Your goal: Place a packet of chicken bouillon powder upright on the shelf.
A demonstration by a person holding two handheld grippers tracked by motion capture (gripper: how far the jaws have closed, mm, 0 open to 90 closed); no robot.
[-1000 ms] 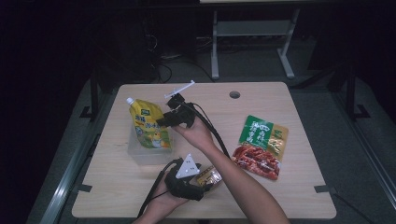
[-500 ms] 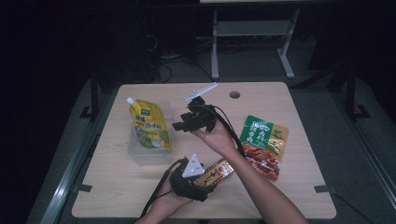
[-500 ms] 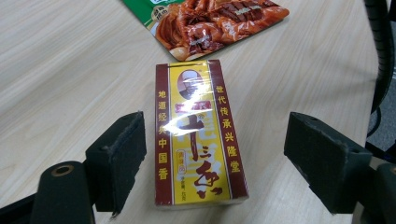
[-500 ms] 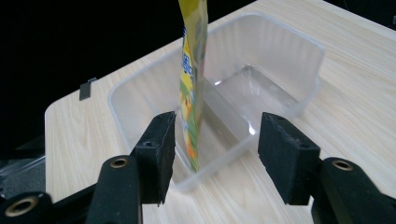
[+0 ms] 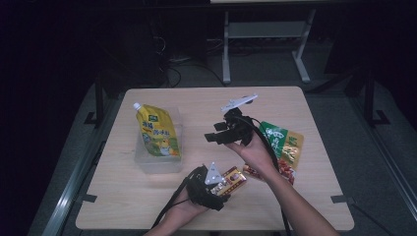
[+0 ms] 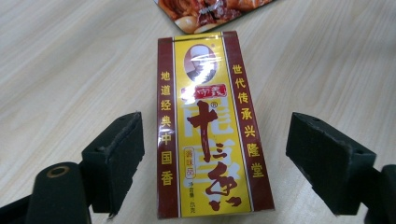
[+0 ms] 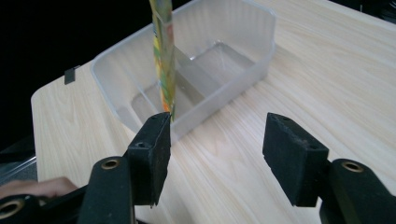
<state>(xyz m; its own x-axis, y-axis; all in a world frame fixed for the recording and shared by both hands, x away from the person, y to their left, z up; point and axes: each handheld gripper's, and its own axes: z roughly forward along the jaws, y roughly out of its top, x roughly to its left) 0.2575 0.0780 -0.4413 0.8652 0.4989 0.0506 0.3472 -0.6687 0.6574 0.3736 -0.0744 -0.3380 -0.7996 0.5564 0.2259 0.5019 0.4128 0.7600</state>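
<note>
Two tools, both open: the left tool straddles the box on the table without touching it. I'd lower, centre, then squeeze its long sides. The right tool, its jaws just opening with nothing between them, hangs free near the tub.

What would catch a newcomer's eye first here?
The yellow spout pouch standing in the clear tub at the table's left. Next, the yellow-and-maroon seasoning packet lying flat between the left gripper's open jaws at the near edge. The right gripper hovers mid-table, jaws open, empty.
</note>
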